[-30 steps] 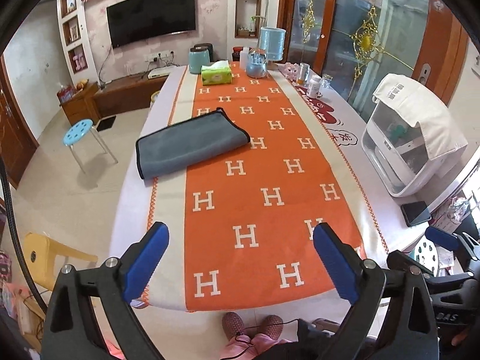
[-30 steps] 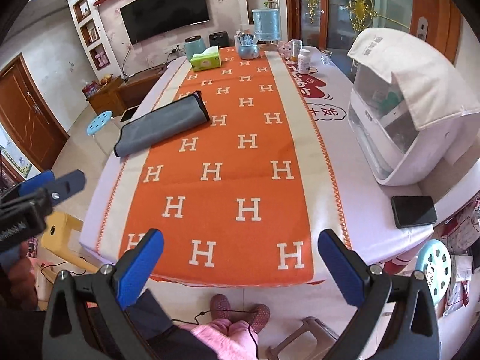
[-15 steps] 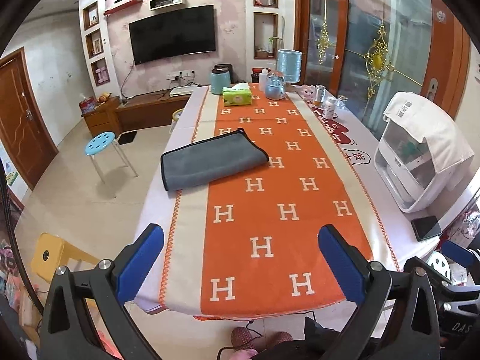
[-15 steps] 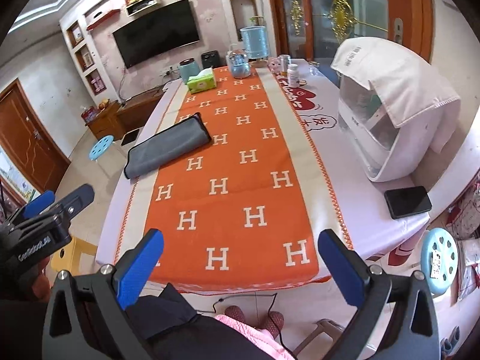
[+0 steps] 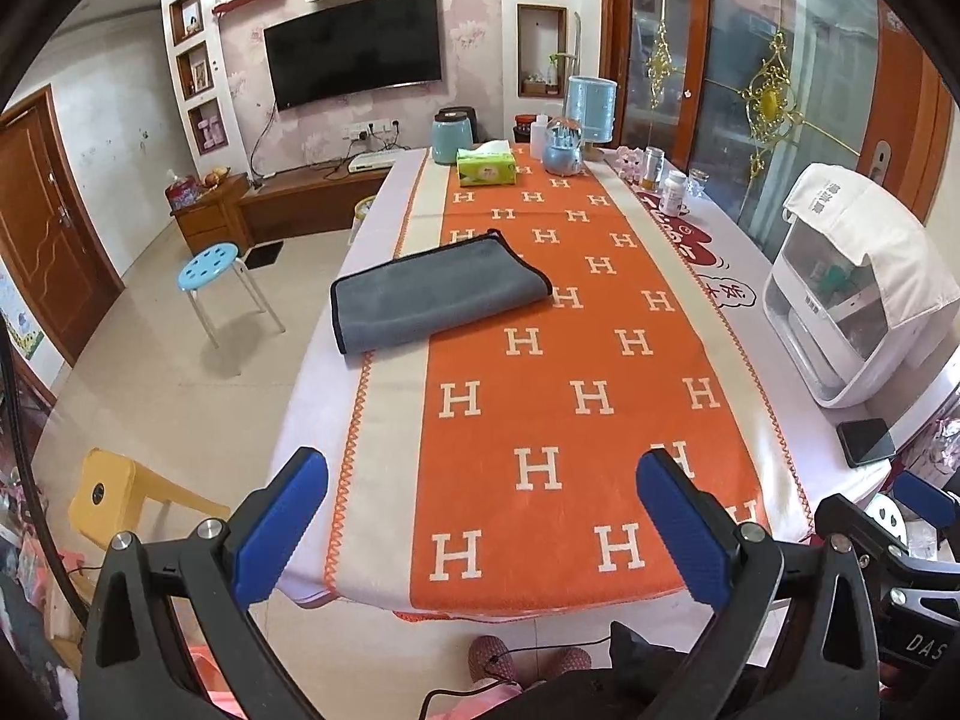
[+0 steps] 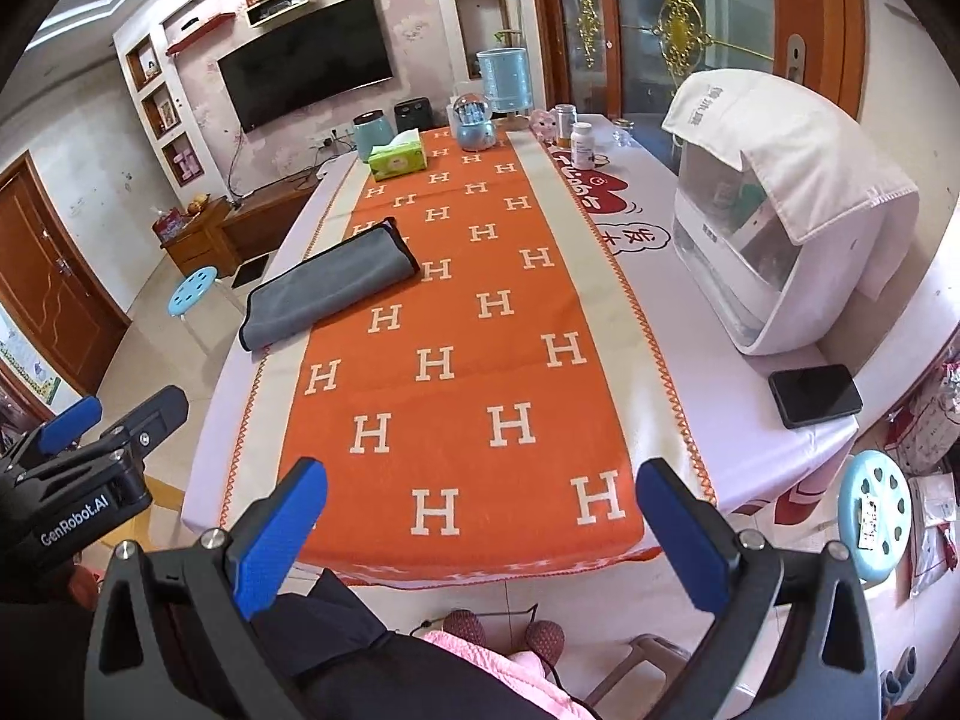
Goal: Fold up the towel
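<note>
The towel [image 5: 435, 294] lies far along the table's left side, half on the orange runner [image 5: 576, 396] and half on the pale border, and it already looks folded into a flat, doubled rectangle with its dark trim stacked at the edges. By that look the folding is done or nearly so; at most one more fold could remain (that is a judgement, since nothing shows how small it is meant to end up).

Both grippers are held back off the near end of the table, well apart from the towel. The left gripper [image 5: 480, 516] has its jaws spread wide and holds nothing; the right gripper [image 6: 480, 516] is likewise spread and holding nothing.

A tissue box [image 5: 486, 165], jars and bottles stand at the far end, a white appliance [image 6: 774, 240] under a cloth sits on the right, and a phone [image 6: 815, 394] lies near it. None of these is close to the towel, so nothing blocks a reach to it.
</note>
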{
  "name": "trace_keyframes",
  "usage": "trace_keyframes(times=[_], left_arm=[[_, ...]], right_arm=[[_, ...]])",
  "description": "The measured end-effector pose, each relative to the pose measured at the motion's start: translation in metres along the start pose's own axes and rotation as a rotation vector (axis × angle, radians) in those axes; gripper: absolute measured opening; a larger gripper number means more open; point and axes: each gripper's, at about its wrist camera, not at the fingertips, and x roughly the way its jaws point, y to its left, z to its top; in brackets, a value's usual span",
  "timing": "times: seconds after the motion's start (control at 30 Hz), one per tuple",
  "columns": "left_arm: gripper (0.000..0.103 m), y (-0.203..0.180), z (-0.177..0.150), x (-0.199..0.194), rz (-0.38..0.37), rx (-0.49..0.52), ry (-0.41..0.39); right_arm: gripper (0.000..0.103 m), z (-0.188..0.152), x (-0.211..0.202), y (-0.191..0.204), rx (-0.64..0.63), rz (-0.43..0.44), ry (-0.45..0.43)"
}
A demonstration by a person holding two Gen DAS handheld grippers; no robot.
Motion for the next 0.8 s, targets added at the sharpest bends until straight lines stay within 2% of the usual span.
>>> trace_keyframes(times=[0.8], left_arm=[[0.102,-0.008,0.005,0.011,0.008,-0.004,0.01]], right_arm=[[0.103,0.008,0.015,-0.007,-0.029,0.007,0.045]])
